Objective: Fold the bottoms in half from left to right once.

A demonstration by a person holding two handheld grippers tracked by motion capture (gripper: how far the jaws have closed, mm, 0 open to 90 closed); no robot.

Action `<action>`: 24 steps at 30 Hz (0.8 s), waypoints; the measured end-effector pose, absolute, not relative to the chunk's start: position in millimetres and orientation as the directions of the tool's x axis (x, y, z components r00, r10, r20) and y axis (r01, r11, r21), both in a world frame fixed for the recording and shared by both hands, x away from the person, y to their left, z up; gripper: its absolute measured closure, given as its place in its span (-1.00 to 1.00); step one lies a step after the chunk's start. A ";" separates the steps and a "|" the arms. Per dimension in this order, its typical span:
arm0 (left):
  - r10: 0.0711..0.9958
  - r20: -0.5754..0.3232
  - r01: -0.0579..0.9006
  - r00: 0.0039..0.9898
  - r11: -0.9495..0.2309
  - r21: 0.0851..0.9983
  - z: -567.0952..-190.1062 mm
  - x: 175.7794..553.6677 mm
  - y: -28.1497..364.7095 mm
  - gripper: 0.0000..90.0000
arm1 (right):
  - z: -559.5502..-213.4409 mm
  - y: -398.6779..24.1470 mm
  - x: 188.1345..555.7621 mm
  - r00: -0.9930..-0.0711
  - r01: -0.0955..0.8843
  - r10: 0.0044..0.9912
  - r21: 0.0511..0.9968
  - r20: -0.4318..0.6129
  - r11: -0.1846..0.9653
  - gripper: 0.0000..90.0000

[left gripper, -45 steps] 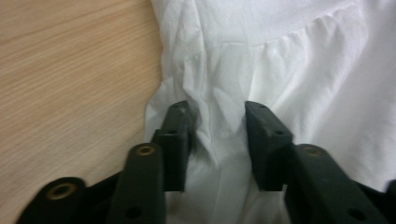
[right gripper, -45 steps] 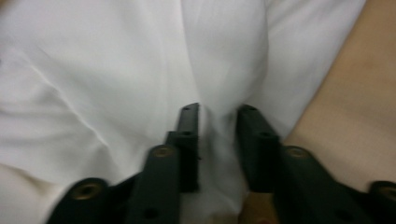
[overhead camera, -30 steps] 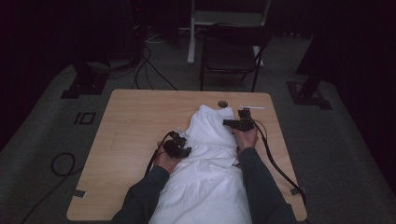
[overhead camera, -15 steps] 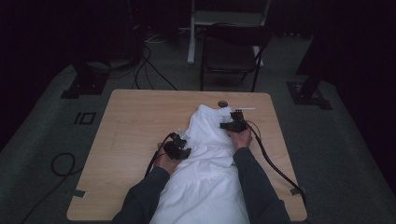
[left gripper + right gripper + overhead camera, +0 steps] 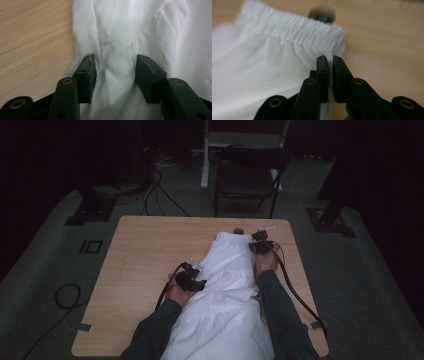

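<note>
A white garment (image 5: 230, 270) with a gathered elastic waistband (image 5: 294, 27) lies lengthwise on the wooden table (image 5: 145, 255) and drapes off the near edge. My left gripper (image 5: 197, 279) is at its left edge. Its jaws (image 5: 115, 60) have just been opening and stand open, with rumpled cloth (image 5: 120, 25) lying between the pads, unpinched. My right gripper (image 5: 256, 244) sits at the waistband's right corner. Its jaws (image 5: 329, 60) have just closed and then eased slightly, and they pinch a thin fold of the cloth (image 5: 262, 62).
A round grommet hole (image 5: 238, 230) lies in the tabletop just beyond the waistband, also seen as the grommet (image 5: 322, 13). A dark folding chair (image 5: 250, 175) stands behind the table. Cables (image 5: 65, 295) lie on the carpet at left. Bare wood spans the table's left half.
The right gripper shifted left to the cloth's edge, then came back right with the waistband corner pinched. The left hand stayed put.
</note>
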State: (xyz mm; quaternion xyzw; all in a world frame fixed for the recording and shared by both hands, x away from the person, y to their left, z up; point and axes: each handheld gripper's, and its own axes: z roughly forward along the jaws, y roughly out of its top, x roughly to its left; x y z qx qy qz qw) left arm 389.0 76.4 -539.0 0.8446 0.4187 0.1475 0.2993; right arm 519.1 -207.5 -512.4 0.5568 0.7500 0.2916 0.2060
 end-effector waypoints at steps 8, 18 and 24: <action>0.798 -0.038 0.621 0.601 -0.437 0.651 -526.0 396.6 84.5 0.05 | -536.6 -212.9 518.7 -0.271 0.758 0.959 0.632 0.084 0.159 0.64; 0.842 -0.073 0.640 0.535 -0.347 0.686 -510.3 440.0 79.3 0.02 | -537.3 -201.1 512.9 -0.291 0.759 0.950 0.632 0.112 0.158 0.71; 0.870 -0.083 0.703 0.486 -0.334 0.628 -529.9 466.9 70.4 0.09 | -538.2 -188.3 504.8 -0.351 0.743 0.930 0.638 0.114 0.202 0.71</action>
